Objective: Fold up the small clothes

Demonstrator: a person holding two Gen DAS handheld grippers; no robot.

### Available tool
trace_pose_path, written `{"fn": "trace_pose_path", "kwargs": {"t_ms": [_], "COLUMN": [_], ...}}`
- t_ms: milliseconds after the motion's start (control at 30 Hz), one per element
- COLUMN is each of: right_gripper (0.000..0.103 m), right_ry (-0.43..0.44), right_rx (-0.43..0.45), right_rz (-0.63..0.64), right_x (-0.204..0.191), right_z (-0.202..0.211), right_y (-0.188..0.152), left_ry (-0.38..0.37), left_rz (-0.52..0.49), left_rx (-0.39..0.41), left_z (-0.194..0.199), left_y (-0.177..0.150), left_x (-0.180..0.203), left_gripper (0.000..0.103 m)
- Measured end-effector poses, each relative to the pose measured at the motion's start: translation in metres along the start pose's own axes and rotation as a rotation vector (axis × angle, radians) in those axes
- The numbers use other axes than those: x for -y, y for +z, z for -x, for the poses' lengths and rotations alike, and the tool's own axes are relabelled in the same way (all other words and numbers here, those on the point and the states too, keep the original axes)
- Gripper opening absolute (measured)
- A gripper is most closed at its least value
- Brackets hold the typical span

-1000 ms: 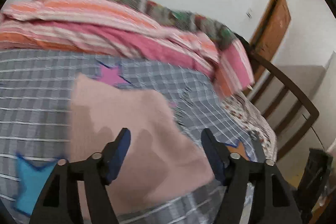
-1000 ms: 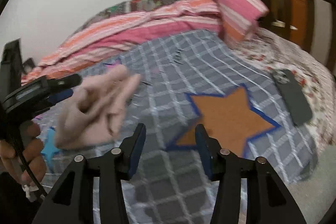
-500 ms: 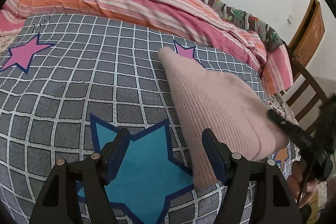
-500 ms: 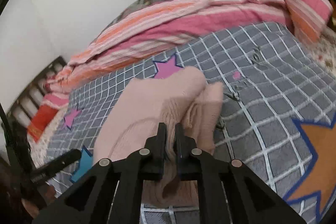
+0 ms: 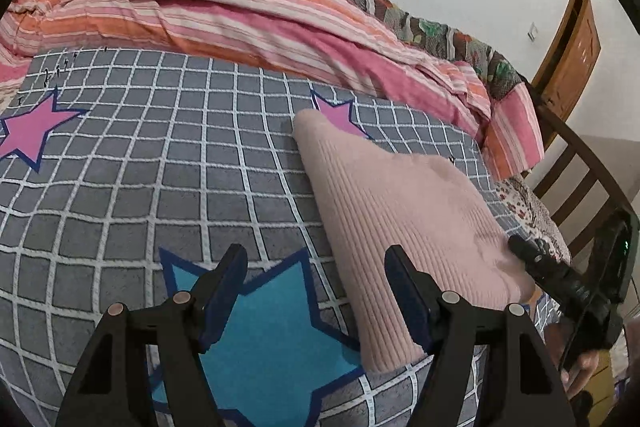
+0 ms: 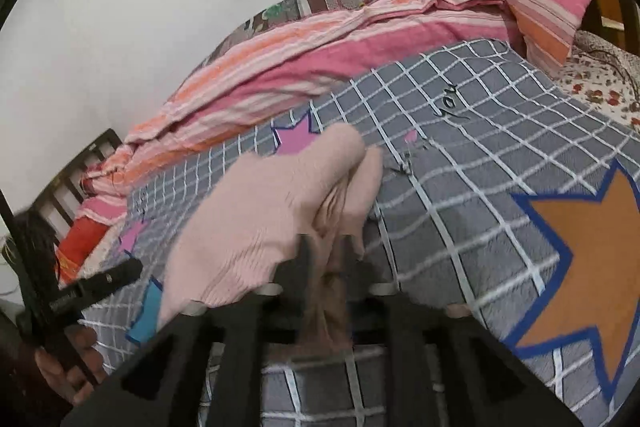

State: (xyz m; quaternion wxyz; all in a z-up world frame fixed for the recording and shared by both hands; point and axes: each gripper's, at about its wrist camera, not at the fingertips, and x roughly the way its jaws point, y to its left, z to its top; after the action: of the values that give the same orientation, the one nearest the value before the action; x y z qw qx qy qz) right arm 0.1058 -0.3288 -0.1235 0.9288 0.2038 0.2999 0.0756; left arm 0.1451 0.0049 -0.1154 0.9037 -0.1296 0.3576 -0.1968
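Observation:
A small pink ribbed knit garment (image 5: 404,223) lies bunched on the grey checked bedspread (image 5: 160,167). My left gripper (image 5: 316,283) is open and empty, low over the spread, with the garment's near edge beside its right finger. My right gripper (image 6: 326,251) is shut on a bunched fold of the same garment (image 6: 260,219) at its right edge. The right gripper also shows at the far right of the left wrist view (image 5: 536,259), and the left gripper shows at the left of the right wrist view (image 6: 108,279).
A striped pink and orange quilt (image 5: 240,15) is heaped along the back of the bed against the wall. A wooden bed rail (image 5: 580,163) and a door (image 5: 568,47) stand to the right. A blue star (image 5: 264,327) and an orange star (image 6: 580,255) are printed on the spread.
My right gripper has closed on the garment's right edge and keeps hold of it. My left gripper has pulled back left off the garment and stays open.

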Motion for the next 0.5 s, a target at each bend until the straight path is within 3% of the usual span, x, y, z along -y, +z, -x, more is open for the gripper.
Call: {"fn": "trace_pose_path", "kwargs": {"t_ms": [33,133,333,467,500], "right_gripper": [0.074,0.080,0.081,0.081,0.074], "right_ry": [0.014,0.025,0.058,0.091,0.098], "right_rx": [0.001,-0.027,-0.187,-0.216,-0.226], "right_rz": [-0.014,-0.054,-0.193,-0.172,-0.165], "right_x": [0.000,0.001,0.030,0.026,0.025], "right_z": [-0.004,-0.025,-0.083,-0.094,-0.097], "right_y": [0.006,0.021,0.020,0.022,0.023], "left_ry": [-0.007,-0.028,-0.057,-0.063,-0.066], "left_rz": [0.009,0.028,0.047,0.067,0.075], "left_rx": [0.005,0.022,0.029,0.027,0.025], "left_z": [0.001,0.001,-0.004,-0.007,-0.007], "left_y": [0.003,0.010,0.015,0.014,0.014], "left_x": [-0.003,-0.008,-0.017,-0.025,-0.027], "left_gripper": [0.069,0.069,0.069,0.069,0.069]}}
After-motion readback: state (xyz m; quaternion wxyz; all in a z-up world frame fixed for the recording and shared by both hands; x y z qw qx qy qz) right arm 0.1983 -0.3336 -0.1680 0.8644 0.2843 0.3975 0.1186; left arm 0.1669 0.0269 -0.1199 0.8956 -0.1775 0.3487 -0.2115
